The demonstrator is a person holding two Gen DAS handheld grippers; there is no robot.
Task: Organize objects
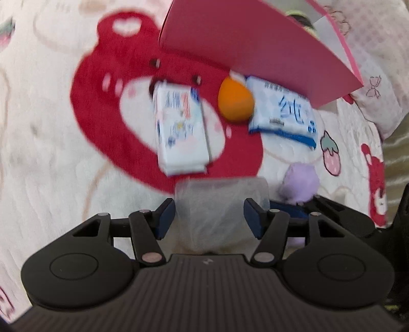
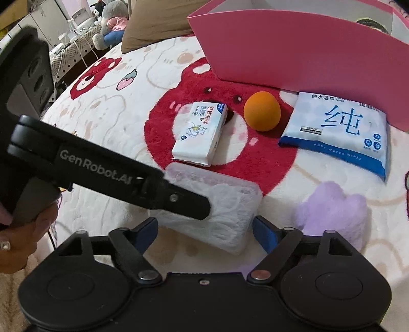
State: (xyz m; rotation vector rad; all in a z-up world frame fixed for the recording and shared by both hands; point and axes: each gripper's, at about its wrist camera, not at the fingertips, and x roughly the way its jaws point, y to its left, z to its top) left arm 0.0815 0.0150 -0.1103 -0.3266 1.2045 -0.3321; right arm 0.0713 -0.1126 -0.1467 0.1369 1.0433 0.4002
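A clear pack of white cotton pads (image 2: 217, 212) lies on the bed blanket. My left gripper (image 1: 209, 217) is closed around it, its pads touching both sides of the pack (image 1: 219, 209). In the right wrist view the left gripper's finger (image 2: 179, 199) lies over the pack. My right gripper (image 2: 204, 232) is open, hovering just before the same pack. Beyond lie a small tissue pack (image 2: 200, 134), an orange ball (image 2: 262, 111), a blue wet-wipes pack (image 2: 340, 130) and a pink box (image 2: 306, 48). A purple plush paw (image 2: 334, 212) lies to the right.
The blanket (image 2: 102, 122) has a red bear print. A brown pillow (image 2: 158, 23) and a plush toy (image 2: 110, 23) lie at the far edge. The bed drops off at the left, with furniture beyond.
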